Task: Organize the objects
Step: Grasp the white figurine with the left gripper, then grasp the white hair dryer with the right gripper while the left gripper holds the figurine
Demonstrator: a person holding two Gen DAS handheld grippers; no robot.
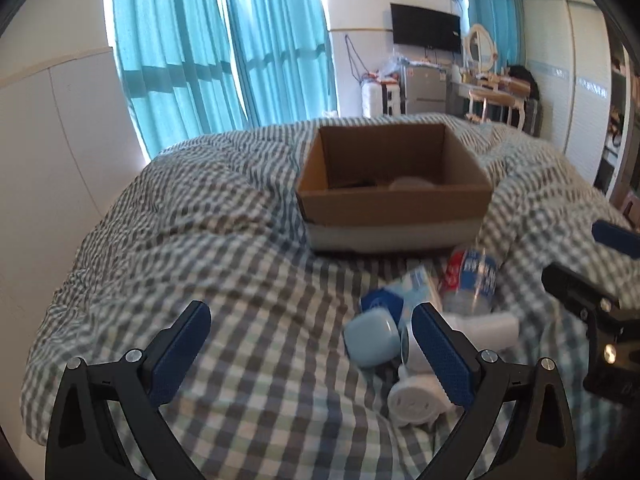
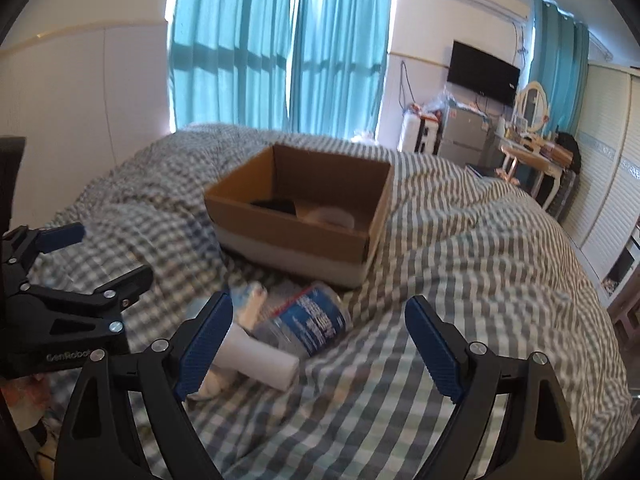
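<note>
Box (image 1: 394, 200) open-topped behind pile, prob. the drop spot | bottle (image 2: 308, 322) lying nearest right gripper (image 2: 319, 332) | left gripper (image 1: 311, 330) & right both wide open, holding nothing

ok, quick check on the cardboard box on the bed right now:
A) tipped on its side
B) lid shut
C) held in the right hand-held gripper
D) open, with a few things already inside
D: the cardboard box sits upright and open on the checked blanket, with a dark item and a pale round item on its floor; both hand-held grippers are open and away from it.
</note>
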